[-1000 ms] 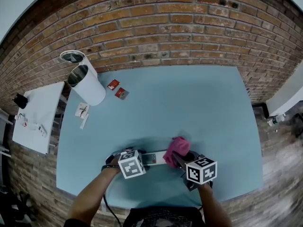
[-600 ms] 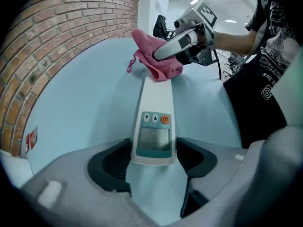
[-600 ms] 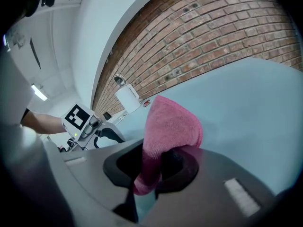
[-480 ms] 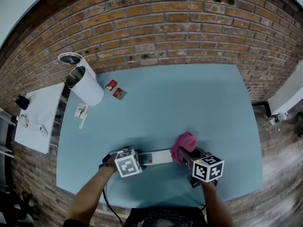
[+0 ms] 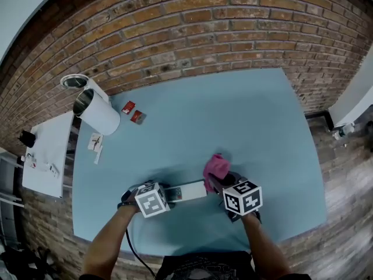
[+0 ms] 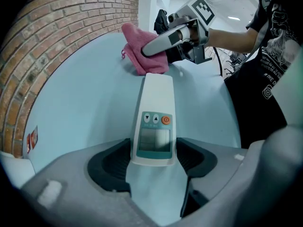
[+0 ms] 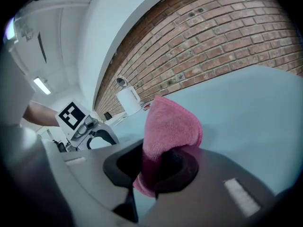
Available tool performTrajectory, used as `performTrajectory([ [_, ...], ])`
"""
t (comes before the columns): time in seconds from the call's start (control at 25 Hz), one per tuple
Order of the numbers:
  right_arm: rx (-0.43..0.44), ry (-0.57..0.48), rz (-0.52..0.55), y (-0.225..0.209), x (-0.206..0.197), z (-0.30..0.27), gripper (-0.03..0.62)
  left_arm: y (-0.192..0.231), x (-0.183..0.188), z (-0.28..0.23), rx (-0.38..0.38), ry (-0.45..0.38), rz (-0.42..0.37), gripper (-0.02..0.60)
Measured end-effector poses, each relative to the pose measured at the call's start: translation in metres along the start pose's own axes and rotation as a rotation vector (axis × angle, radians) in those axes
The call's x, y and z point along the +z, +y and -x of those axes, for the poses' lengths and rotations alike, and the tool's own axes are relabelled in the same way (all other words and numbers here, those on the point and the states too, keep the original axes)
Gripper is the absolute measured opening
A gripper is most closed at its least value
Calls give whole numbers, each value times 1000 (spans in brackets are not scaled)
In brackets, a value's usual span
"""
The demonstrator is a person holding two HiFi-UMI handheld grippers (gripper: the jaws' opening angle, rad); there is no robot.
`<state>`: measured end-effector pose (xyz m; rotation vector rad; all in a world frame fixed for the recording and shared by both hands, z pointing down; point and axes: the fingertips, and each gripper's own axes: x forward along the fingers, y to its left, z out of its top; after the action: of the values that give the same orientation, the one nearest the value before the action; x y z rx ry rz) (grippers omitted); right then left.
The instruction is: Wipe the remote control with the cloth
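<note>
A white remote control (image 5: 187,190) with a small screen and an orange button lies on the blue table (image 5: 233,115). My left gripper (image 5: 166,194) is shut on its near end, and in the left gripper view the remote (image 6: 155,117) sits squeezed between the jaws. My right gripper (image 5: 217,182) is shut on a pink cloth (image 5: 215,167), which bunches up out of the jaws (image 7: 168,131). The cloth (image 6: 142,53) rests at the remote's far end, partly off its left side.
A white cylinder (image 5: 96,111) lies tipped at the table's far left, with a round metal lid (image 5: 74,81) behind it. Two small red packets (image 5: 133,112) and a white card (image 5: 96,142) lie nearby. A white side table (image 5: 46,150) stands left. A brick wall (image 5: 192,34) backs the table.
The right gripper has drawn the pink cloth along the remote, from over its right part to its far tip. The left gripper keeps hold of the remote.
</note>
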<state>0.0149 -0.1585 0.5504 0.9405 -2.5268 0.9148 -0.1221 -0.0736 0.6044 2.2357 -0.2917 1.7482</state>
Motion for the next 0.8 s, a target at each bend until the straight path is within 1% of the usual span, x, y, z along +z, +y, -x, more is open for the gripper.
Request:
performTrajectory([
  [0.08,25,13,13,5,-3,0,66,0,1,1,4,8,-2,313],
  [0.28,17,24,15,6,-8,4,66,-1,-3,-3,-11,29,-2,311],
  [0.4,10,28,9,9,-14,8,66,3,-2,-2,-1,3,6,302],
  [0.52,-2,29,-6,13,-20,16,66,0,-2,-1,-10,-2,6,298],
  [0.8,-71,11,-35,19,-31,25,66,0,-1,0,14,-56,8,293],
])
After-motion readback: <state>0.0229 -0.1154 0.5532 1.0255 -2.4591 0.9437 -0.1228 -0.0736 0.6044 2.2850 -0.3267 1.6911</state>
